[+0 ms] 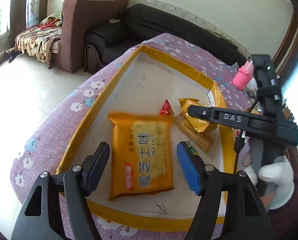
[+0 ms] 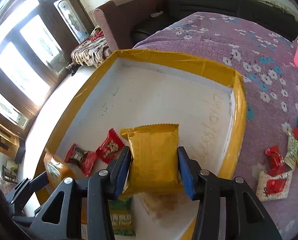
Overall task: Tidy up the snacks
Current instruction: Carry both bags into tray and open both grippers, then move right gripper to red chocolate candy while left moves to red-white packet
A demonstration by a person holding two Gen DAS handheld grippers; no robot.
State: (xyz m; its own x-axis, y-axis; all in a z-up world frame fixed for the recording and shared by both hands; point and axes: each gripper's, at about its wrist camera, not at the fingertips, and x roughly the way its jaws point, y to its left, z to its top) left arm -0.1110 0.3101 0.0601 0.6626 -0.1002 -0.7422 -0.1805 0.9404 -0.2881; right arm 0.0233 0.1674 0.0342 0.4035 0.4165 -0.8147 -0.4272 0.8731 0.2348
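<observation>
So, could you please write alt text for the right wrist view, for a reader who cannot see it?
The right gripper holds a gold snack packet between its blue pads, above a shallow white tray with yellow taped edges. Red candy packets lie in the tray, and more snacks rest on the purple floral cloth.

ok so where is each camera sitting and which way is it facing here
Left wrist: on the left gripper, looking down into the yellow-rimmed tray at a large orange packet; its open fingers, the right gripper and a gloved hand show.
Right wrist: on the right gripper, above the tray, fingers around a gold packet.
Shared: tray, purple floral cloth, sofas.
</observation>
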